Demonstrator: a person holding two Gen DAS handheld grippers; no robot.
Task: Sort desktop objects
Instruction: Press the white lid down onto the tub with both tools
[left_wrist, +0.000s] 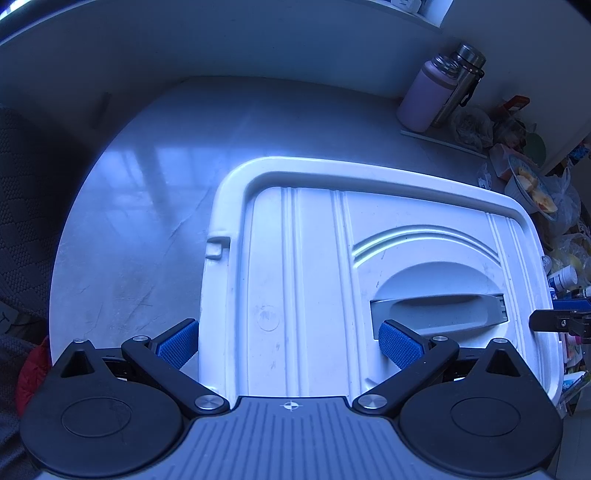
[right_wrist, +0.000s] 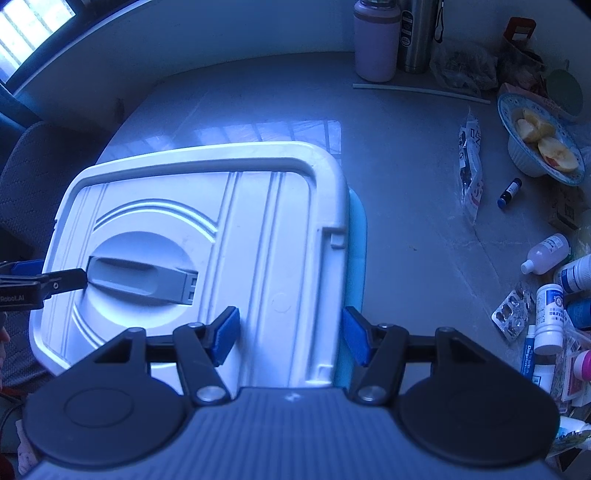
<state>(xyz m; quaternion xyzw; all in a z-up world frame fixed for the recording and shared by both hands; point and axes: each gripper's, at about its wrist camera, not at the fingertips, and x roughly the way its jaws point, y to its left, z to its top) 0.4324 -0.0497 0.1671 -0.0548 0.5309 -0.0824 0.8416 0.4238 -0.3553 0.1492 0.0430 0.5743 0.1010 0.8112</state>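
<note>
A white storage box lid (left_wrist: 303, 258) with a grey handle (left_wrist: 439, 306) lies closed on a blue box, whose edge (right_wrist: 358, 240) shows in the right wrist view. The lid also shows there (right_wrist: 258, 229), with its handle (right_wrist: 144, 278). My left gripper (left_wrist: 290, 341) is open over the lid's left end, one pad off the edge. My right gripper (right_wrist: 290, 334) is open, straddling the lid's right edge. Each gripper's finger tip shows in the other's view. Medicine bottles (right_wrist: 546, 253), blister packs (right_wrist: 513, 310) and a small dark vial (right_wrist: 509, 192) lie to the right.
A pink flask (right_wrist: 375, 40) and a steel flask (right_wrist: 415, 37) stand at the table's back. A bowl of fruit pieces (right_wrist: 539, 138) and plastic bags (right_wrist: 465, 66) sit at the back right. A sachet (right_wrist: 471, 166) lies near the bowl. A chair (left_wrist: 22, 206) stands left.
</note>
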